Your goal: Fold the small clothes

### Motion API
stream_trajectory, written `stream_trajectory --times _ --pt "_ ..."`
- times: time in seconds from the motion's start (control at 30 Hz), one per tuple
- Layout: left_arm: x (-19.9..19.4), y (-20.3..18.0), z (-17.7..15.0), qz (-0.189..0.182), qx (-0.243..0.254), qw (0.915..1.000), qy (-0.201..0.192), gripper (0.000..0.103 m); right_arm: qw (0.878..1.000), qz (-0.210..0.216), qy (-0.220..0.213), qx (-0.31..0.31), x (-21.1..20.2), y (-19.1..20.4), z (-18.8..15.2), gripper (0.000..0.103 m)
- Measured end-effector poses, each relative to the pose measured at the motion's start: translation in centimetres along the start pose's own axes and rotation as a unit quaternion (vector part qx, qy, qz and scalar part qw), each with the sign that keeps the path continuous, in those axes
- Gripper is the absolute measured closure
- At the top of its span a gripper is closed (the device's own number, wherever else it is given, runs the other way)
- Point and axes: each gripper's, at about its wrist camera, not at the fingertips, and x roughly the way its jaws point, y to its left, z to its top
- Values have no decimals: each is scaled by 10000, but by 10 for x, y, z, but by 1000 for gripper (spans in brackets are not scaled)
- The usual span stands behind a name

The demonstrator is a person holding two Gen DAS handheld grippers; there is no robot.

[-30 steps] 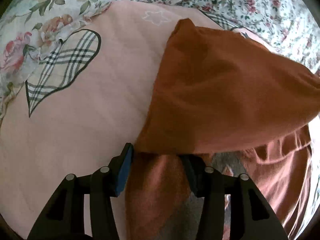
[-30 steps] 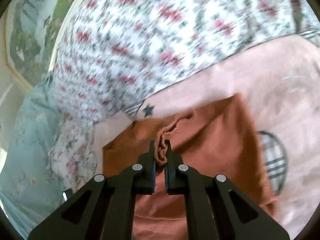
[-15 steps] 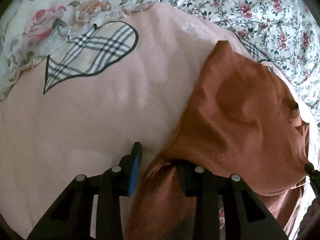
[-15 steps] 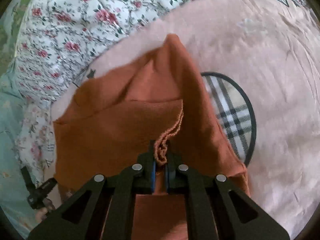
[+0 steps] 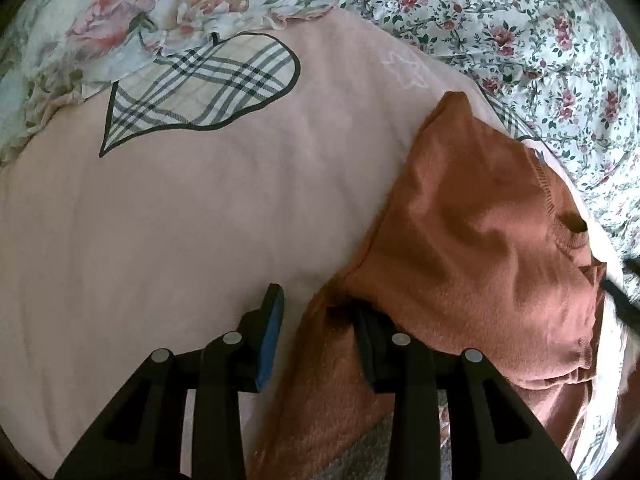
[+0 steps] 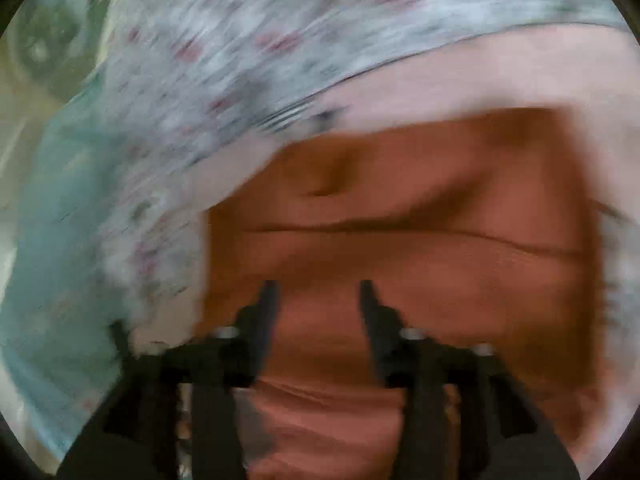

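Observation:
A rust-orange knit garment [image 5: 480,248] lies folded over on a pink blanket [image 5: 200,220]. My left gripper [image 5: 316,312] is open, its jaws straddling the garment's near left edge, with cloth lying over the right finger [image 5: 368,344]. In the blurred right wrist view the same garment [image 6: 420,216] fills the middle, with a fold line across it. My right gripper [image 6: 316,296] is open just above the cloth, holding nothing. The right gripper's dark tip shows at the far right edge of the left wrist view [image 5: 624,304].
The pink blanket carries a plaid heart patch [image 5: 200,92] and a white flower outline [image 5: 404,70]. Floral bedding [image 5: 520,20] surrounds it at the back and right. A rose-print cloth [image 5: 132,28] overlaps the blanket's far left corner.
My right gripper has opened and let go of the garment's ribbed edge, and that view is now motion-blurred. The upper layer has come down onto the lower one. My left gripper stays open at the edge.

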Motion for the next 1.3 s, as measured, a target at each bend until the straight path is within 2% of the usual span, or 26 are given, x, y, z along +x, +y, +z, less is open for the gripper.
stream_trajectory --times 0.07,0.2,0.27,0.3,0.37,0.43,0.47,0.53,0.6,0.67,0.77,0.87,1.0,1.07,1.13,1.17,1.3 --pt "-1 2 -1 -16 -50 10000 31 67 9976 129 241 -637 49 34 25 35" --pt "-1 4 -1 -57 -85 9999 66 67 9893 329 707 -1234 129 73 63 35" --pt "-1 5 -1 -79 -79 9999 76 67 9837 288 1083 -1409 160 85 64 34" --pt "-1 6 -1 -99 -76 9999 84 67 9784 350 1436 -1445 181 91 64 34" --pt "-1 6 -1 -124 -113 9998 85 67 9693 671 1806 -1525 204 104 62 36" --pt "-1 6 -2 -103 -129 9998 96 67 9713 1138 1576 -1368 214 123 70 38" --pt "-2 6 -3 -76 -106 9998 116 67 9770 1252 1271 -1167 211 125 76 37" --pt "-4 6 -4 -56 -48 9998 162 67 9881 1174 615 -786 199 121 86 36" --pt "-8 9 -7 -39 -11 9998 209 68 9948 751 99 -675 178 115 88 36" --pt "-15 14 -11 -144 3 9995 274 69 9953 780 0 -578 154 103 81 36" --pt "-27 19 -17 -301 82 9990 313 68 9962 548 -240 -627 102 78 62 36" --pt "-33 13 -14 -461 239 9980 352 67 9972 110 -492 -545 46 34 49 36" --pt "-36 -16 4 -609 735 9950 288 60 9951 -617 -692 -349 -16 -31 41 36" --pt "-38 -36 17 -668 1000 9925 208 58 9932 -927 -668 -215 -31 -57 46 36" --pt "-38 -59 32 -677 1394 9878 126 50 9907 -1166 -680 -176 -45 -78 52 36" --pt "-35 -75 41 -610 1673 9840 76 49 9891 -1296 -672 -201 -49 -87 56 36" --pt "-19 -115 63 -498 2172 9748 23 47 9812 -1789 -460 -566 -51 -107 75 37"
